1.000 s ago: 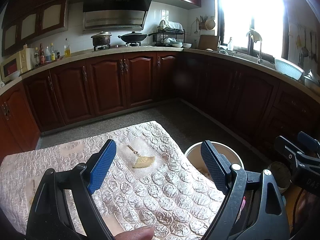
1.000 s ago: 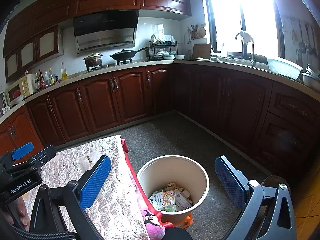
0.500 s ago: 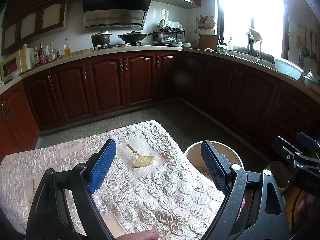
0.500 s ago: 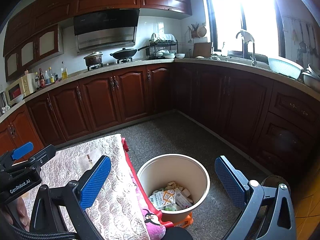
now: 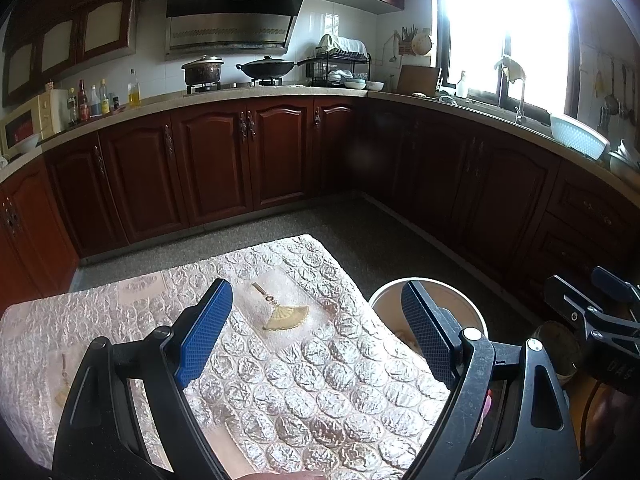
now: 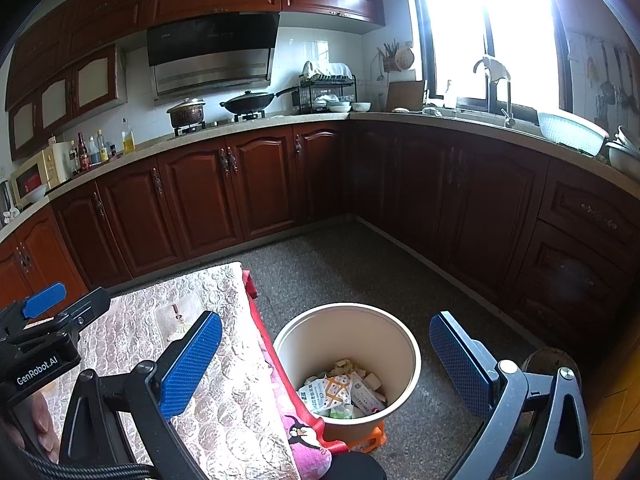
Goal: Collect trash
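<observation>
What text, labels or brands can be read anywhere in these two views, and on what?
"GenRobot.AI": white print on the black left gripper body.
"DAS": partial letters on the black right gripper body.
White printed wrappers in the cream round bin: too small.
Black range hood marking: blurred.

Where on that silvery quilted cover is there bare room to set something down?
Almost anywhere: the silvery quilted table cover is bare from its far edge to its bin-side edge; its gold fan looks like a flat motif. The grey speckled floor is open up to the wooden cabinets. Only the cream round bin, holding paper trash, is crowded.
</observation>
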### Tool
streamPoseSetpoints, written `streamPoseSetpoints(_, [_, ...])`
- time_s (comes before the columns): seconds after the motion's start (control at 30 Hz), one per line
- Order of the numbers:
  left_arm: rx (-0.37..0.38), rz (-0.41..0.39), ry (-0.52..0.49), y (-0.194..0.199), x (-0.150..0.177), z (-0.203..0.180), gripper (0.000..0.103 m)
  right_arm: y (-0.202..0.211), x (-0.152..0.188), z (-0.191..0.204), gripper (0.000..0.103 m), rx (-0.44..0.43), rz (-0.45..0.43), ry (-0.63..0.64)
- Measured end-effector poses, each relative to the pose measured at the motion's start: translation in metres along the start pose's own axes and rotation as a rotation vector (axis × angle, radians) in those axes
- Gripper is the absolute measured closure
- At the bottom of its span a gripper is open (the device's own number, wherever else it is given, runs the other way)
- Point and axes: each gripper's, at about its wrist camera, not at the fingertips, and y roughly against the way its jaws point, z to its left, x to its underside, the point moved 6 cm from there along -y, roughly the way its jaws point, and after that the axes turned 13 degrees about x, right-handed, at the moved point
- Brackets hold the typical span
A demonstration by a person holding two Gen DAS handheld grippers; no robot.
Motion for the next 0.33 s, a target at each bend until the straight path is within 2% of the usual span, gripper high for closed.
streamPoseSetpoints(0.33, [0.028, 0.016, 0.034, -0.0077, 0.0053, 0.0089, 0.017, -0.0061, 0.004, 0.0031, 0.0, 0.002, 0.019, 0.01])
